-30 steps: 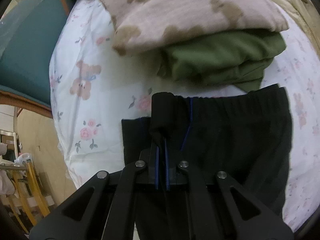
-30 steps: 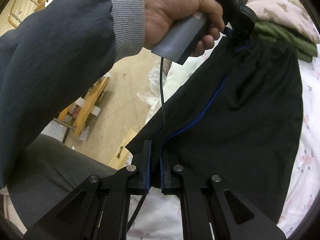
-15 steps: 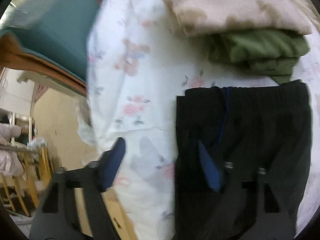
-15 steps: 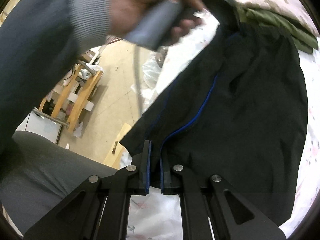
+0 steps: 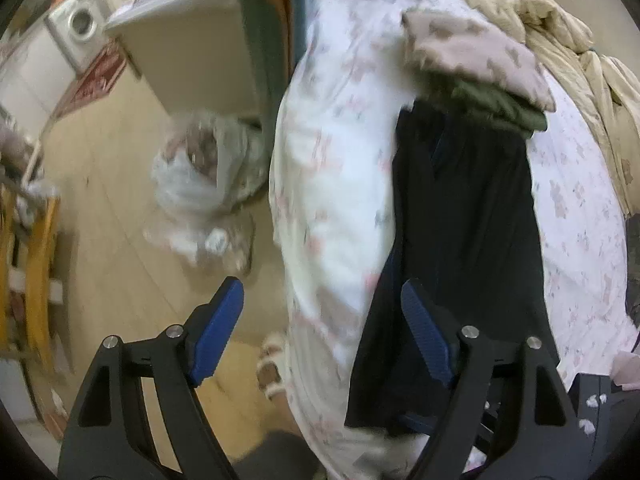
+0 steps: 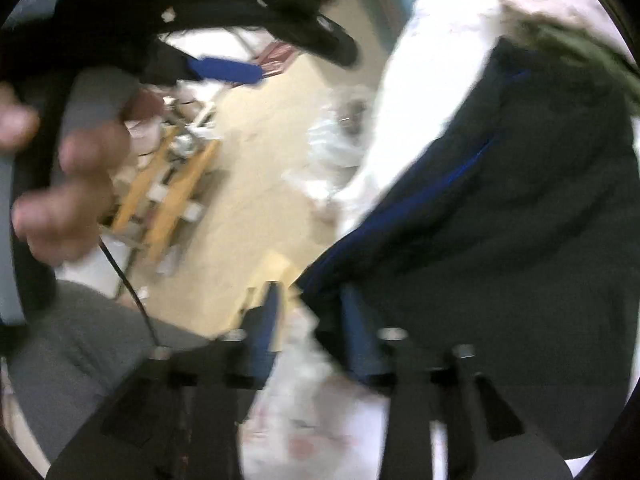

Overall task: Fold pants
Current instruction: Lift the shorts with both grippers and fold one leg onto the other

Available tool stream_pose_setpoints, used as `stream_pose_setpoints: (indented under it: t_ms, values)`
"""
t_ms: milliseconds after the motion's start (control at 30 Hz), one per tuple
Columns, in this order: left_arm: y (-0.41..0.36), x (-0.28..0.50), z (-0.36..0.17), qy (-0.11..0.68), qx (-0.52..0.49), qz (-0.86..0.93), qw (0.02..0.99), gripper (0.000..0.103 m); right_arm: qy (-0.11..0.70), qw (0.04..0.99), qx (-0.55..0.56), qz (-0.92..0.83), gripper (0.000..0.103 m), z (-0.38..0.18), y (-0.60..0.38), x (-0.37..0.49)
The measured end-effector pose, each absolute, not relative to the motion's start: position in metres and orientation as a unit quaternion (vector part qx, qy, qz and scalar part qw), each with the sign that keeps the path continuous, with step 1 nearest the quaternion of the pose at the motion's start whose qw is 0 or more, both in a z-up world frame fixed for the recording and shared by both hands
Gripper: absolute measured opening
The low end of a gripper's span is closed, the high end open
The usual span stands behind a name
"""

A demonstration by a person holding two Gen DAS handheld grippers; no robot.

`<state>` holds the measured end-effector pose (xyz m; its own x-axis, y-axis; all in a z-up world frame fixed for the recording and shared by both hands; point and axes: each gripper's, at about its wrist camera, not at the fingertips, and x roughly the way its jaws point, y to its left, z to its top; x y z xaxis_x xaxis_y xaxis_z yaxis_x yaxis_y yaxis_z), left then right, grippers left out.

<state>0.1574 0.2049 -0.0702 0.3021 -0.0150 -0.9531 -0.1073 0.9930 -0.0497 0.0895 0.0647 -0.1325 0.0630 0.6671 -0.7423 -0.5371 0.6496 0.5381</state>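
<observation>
Black pants [image 5: 472, 216] with a blue side stripe lie folded lengthwise on the floral bed sheet [image 5: 332, 184], waistband at the far end. My left gripper [image 5: 322, 316] is open and empty, pulled back above the bed's near left edge. In the right wrist view the pants [image 6: 520, 200] fill the right side. My right gripper [image 6: 310, 320] is open, its fingers either side of the pants' near corner, not holding it. The view is blurred. The left gripper's blue pad [image 6: 224, 70] and the hand holding it show at upper left.
Folded olive-green clothes [image 5: 492, 100] under a pink patterned blanket [image 5: 472, 52] lie beyond the waistband. A beige quilt [image 5: 572, 52] is at the far right. A plastic bag [image 5: 200, 184], a white cabinet [image 5: 188, 60] and wooden frames [image 5: 36, 264] are on the floor at left.
My left gripper let go of the waistband, opened and drew back towards the pants' near end. My right gripper opened and released the pants' near edge.
</observation>
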Motion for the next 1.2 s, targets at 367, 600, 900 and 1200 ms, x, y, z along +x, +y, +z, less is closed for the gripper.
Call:
stream_pose_setpoints:
  t_ms: [367,600,900,1200]
  values:
    - [0.194,0.130,-0.126,0.644,-0.117,0.010,0.756,0.078,0.517,0.760,0.107,0.379,0.067,-0.103,-0.062,0.082]
    - [0.155,0.124,-0.153,0.671,-0.063,-0.014,0.739,0.079,0.517,0.791,0.198,0.261,0.068,-0.128,-0.168,0.107]
    - [0.158,0.112,-0.166,0.700,-0.121,-0.035,0.703,0.049,0.585,0.733,0.267,0.224,0.069,-0.180,-0.188,0.111]
    - [0.138,0.095,-0.132,0.675,-0.030,-0.041,0.736,0.009,0.609,0.706,0.230,0.279,0.070,-0.202,-0.139,0.103]
